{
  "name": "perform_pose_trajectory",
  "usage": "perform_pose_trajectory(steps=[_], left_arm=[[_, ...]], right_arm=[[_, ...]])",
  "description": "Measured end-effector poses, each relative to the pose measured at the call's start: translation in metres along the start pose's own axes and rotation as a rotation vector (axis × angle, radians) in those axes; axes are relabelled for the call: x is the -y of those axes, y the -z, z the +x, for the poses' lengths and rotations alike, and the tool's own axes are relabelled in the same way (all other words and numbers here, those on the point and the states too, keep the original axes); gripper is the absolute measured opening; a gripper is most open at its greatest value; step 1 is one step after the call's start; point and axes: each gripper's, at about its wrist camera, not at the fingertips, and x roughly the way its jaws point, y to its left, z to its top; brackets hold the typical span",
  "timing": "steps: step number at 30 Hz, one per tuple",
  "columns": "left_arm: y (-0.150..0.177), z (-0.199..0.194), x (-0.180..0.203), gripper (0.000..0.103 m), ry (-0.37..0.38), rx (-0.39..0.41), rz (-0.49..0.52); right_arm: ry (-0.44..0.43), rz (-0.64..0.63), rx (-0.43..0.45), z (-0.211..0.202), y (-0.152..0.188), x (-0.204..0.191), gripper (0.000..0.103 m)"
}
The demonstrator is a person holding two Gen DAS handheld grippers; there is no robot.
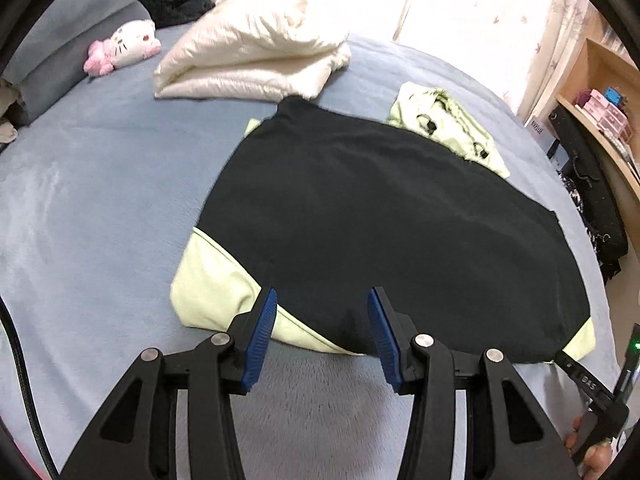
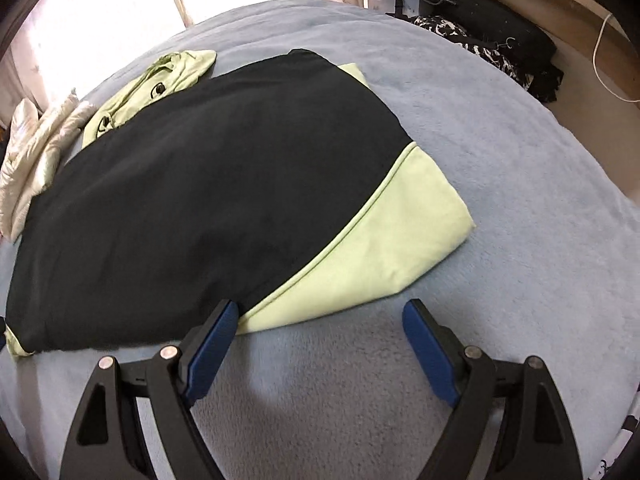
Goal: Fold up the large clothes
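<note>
The black and pale green garment (image 1: 380, 216) lies spread flat on the grey-blue bed cover (image 1: 100, 200), roughly at the middle of the bed. Its black panel faces up. Pale green panels show at the near corners, and the pale green hood (image 1: 444, 128) with its dark toggles lies at the far end, partly under the black cloth. In the right wrist view you see the same garment (image 2: 200, 184) running from the far hood (image 2: 160, 84) to the near hem, with one large green corner lying flat on the bed cover (image 2: 520, 160).

Your left gripper (image 1: 322, 300) is over the near hem of the garment. Its jaws stand partly apart, and the blue pads (image 1: 262, 336) frame the black cloth with a clear gap on either side. No cloth is pinched between them.

Your right gripper (image 2: 320, 308) is over the near edge of the green corner. Its jaws stand wide. The left-hand pad (image 2: 212, 348) overlaps the hem in the view; whether it touches the cloth cannot be told. The other pad stands over bare bed cover. Nothing is gripped.

Beyond the garment, a folded cream quilt (image 1: 256, 52) lies on the bed, just beside the collar end. A white and pink plush toy (image 1: 128, 46) rests further left, near the grey pillows (image 1: 84, 28). A wooden shelf unit (image 1: 600, 96) stands off the far right side of the bed, with dark items (image 1: 588, 184) heaped below it.
</note>
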Motion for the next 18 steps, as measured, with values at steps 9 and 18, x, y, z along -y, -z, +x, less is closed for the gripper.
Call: perform_pose_trajectory(steps=[9,18], left_arm=[[0.003,-0.026,0.001,0.046,0.008,0.024,0.026],[-0.013,-0.018,0.020,0.046,0.000,0.008,0.095]], right_arm=[[-0.011,0.023,-0.006,0.000,0.006,0.003,0.086],[0.003,0.047,-0.016,0.004,0.005,0.001,0.089]])
